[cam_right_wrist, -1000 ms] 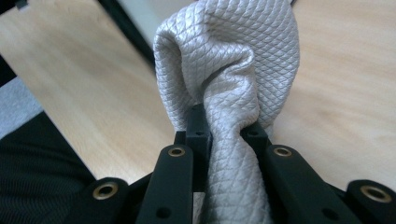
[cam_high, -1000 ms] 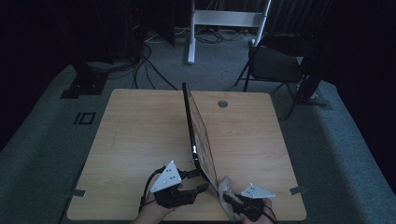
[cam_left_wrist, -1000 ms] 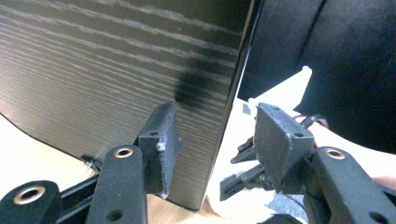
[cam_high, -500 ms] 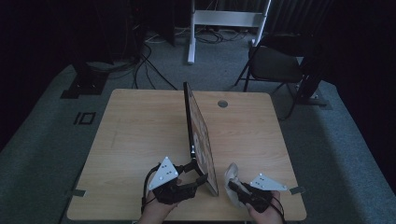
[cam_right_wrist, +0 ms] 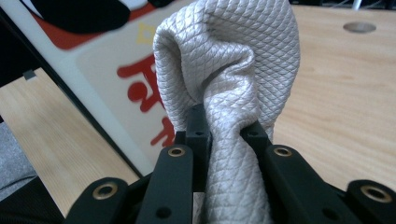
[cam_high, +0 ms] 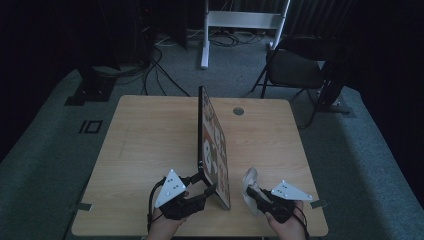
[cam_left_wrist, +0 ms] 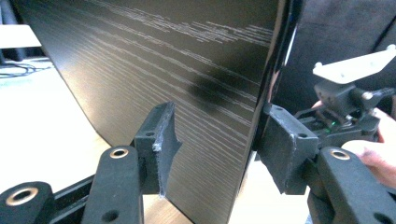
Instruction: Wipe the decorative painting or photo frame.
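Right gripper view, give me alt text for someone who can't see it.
The right gripper is shut on a bunched grey quilted cloth over a wooden table. Behind, at left, stands a framed picture with red and black print.

Dim room. Light wooden bench (cam_high: pixel 150 145) on grey carpet (cam_high: pixel 60 150). Black folding chair (cam_high: pixel 295 70) behind, white stand base (cam_high: pixel 240 20), cables (cam_high: pixel 150 60) trailing, possibly dark curtains beyond.
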Demonstrator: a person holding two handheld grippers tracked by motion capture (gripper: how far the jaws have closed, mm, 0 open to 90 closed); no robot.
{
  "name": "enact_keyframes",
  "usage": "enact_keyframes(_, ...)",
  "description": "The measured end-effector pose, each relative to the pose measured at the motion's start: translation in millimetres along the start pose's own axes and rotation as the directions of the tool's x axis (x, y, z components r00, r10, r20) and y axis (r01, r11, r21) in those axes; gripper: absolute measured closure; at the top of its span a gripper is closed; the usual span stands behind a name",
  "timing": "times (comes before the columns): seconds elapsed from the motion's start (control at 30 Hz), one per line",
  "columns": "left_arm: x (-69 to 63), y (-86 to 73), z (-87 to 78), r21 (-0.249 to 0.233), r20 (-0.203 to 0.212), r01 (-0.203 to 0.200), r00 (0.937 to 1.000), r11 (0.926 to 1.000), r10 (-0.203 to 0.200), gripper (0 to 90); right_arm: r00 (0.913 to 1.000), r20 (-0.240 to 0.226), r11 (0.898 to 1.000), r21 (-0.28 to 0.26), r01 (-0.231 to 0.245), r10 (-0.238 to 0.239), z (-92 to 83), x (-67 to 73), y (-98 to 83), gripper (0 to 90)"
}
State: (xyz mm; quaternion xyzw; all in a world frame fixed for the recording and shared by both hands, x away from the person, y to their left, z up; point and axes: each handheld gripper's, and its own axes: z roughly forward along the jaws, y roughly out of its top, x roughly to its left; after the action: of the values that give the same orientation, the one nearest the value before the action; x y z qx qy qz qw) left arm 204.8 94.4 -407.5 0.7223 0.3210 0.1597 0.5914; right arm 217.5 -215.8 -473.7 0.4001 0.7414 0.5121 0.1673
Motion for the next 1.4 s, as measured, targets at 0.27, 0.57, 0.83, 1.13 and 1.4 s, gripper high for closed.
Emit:
enact_keyframes(0.27, 0.8, -4.8, -5.9, -0.031, -0.031, 0.012, 0.9994, 0.9994, -0.013, 51.8, 0.9998, -0.009, 0.998, -0.055, 0.019, -0.02, -1.2, 4.6, 22.0, 78.7)
enact_keyframes(0.57, -2.1, -5.7, -9.2, -0.043, -0.039, 0.003, 0.9992, 0.9991, -0.004, 63.9, 0.995, -0.056, 0.986, -0.152, 0.074, -0.083, 0.1, 23.0, 61.6, 79.0)
enact_keyframes(0.83, -4.4, -5.5, -8.7, -0.042, -0.044, 0.013, 0.9989, 0.999, -0.015, 65.2, 0.9648, -0.191, 0.956, -0.262, 0.128, -0.181, -1.2, 61.6, 115.1, 79.5)
enact_keyframes(1.13, -5.6, -4.9, -9.5, -0.033, -0.056, 0.015, 0.9983, 0.9993, -0.016, 65.8, 0.9041, -0.309, 0.917, -0.355, 0.179, -0.296, 1.9, 107.0, 161.6, 80.0)
enact_keyframes(1.4, -5.8, -3.5, -9.8, -0.023, -0.061, -0.003, 0.9981, 0.9997, 0.002, 65.8, 0.9053, -0.292, 0.929, -0.295, 0.222, -0.309, 33.1, 107.6, 170.8, 80.6)
